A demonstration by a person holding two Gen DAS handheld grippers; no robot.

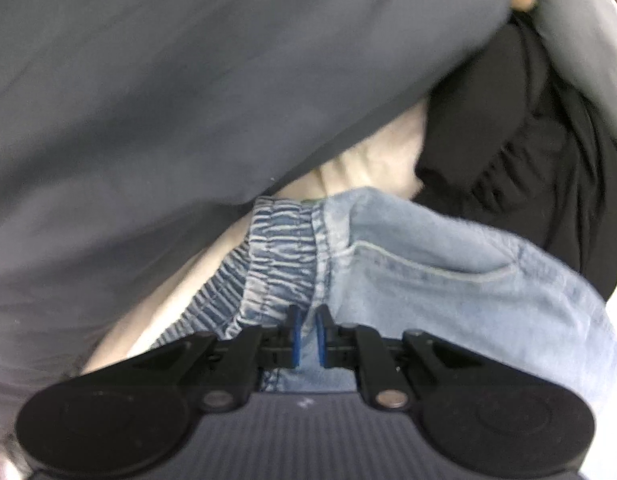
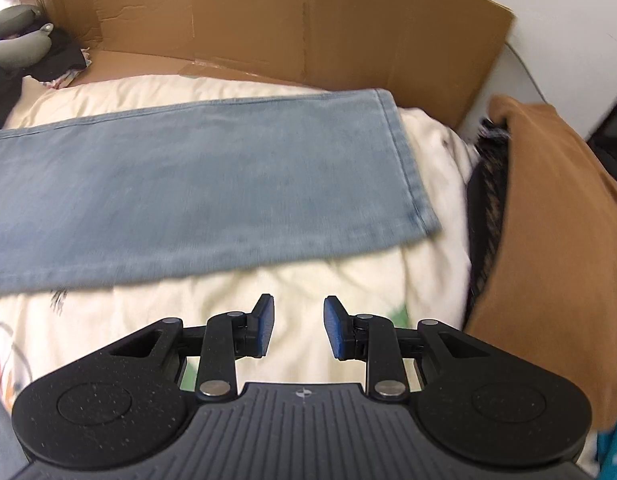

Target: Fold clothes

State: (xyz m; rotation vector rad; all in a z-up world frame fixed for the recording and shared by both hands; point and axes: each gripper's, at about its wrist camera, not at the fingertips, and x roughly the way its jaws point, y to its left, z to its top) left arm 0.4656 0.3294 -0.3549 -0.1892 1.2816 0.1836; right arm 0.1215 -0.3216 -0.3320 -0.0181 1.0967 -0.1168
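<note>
Denim jeans (image 2: 180,184) are spread on the cream quilt (image 2: 308,280), waistband at six o'clock in the left view, pinched by the left gripper (image 1: 307,334); slippage of that thin bite is risked if pulled; grey fabric (image 1: 168,80) hides the rest; the right gripper (image 2: 298,326) is held spread, empty.

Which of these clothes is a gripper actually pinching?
The light blue jeans: the left gripper is shut on denim beside their elastic waistband. The grey garment and black garment lie ungripped.
</note>
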